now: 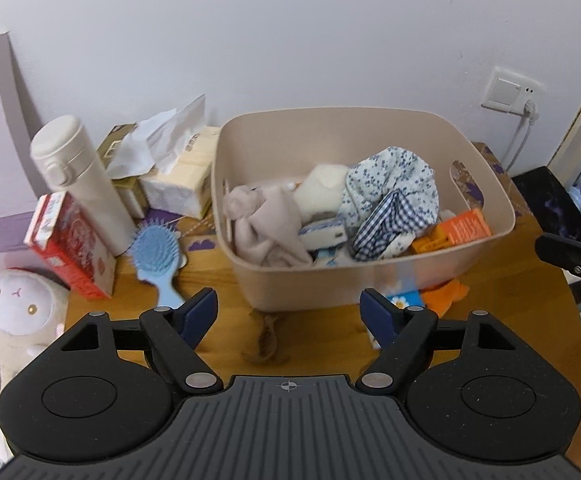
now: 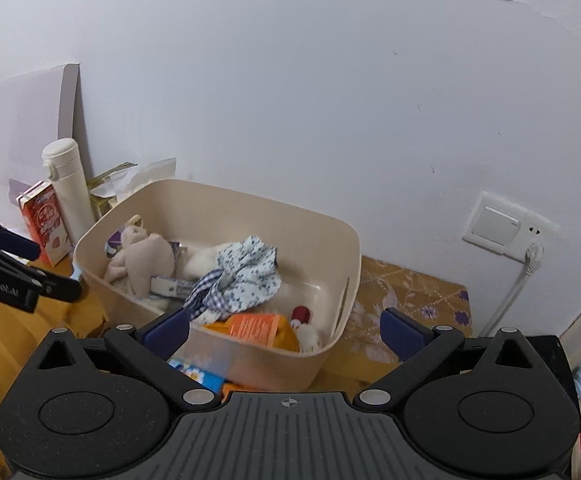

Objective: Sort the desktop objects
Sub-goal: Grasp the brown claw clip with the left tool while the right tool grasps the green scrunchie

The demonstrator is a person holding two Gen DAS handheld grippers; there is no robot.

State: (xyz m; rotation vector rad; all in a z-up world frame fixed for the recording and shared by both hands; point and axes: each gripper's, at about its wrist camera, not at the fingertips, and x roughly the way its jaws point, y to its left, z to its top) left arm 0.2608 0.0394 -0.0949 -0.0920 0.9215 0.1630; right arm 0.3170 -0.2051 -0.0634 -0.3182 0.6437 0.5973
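Beige plastic makes the big bin (image 1: 370, 276) that sits on the wooden bench (image 1: 322, 344), close to the white wall. Lots of things are already inside it. A flowery blue and white cloth (image 1: 394, 184) lies on top in the middle. A soft pinkish-grey cloth (image 1: 258, 220) is bunched at one end. An orange packet (image 1: 466, 226) leans in the corner at the other end. So it looks like much of the sorting is done.

Some things are not in the bin yet. A blue hairbrush (image 1: 158, 260) lies on the bench just beside the bin. A red box (image 1: 70, 248) leans next to a tall white bottle (image 1: 78, 180), and a pack of tissues (image 1: 178, 184) sits behind them by the wall. A white plush sheep (image 1: 18, 304) rests at the bench's edge. A small blue packet (image 1: 404, 300) and something orange (image 1: 448, 292) lie on the bench, touching the front of the bin. A brown tangle (image 1: 266, 340), maybe a hair tie, lies in front of the bin too. I think these may be picked up next.

The left tool (image 1: 288, 308) is spread wide and holds nothing. It hangs over the bench in front of the bin. The right tool (image 2: 286, 328) is also spread very wide and empty, and it sits above the bin's near corner.
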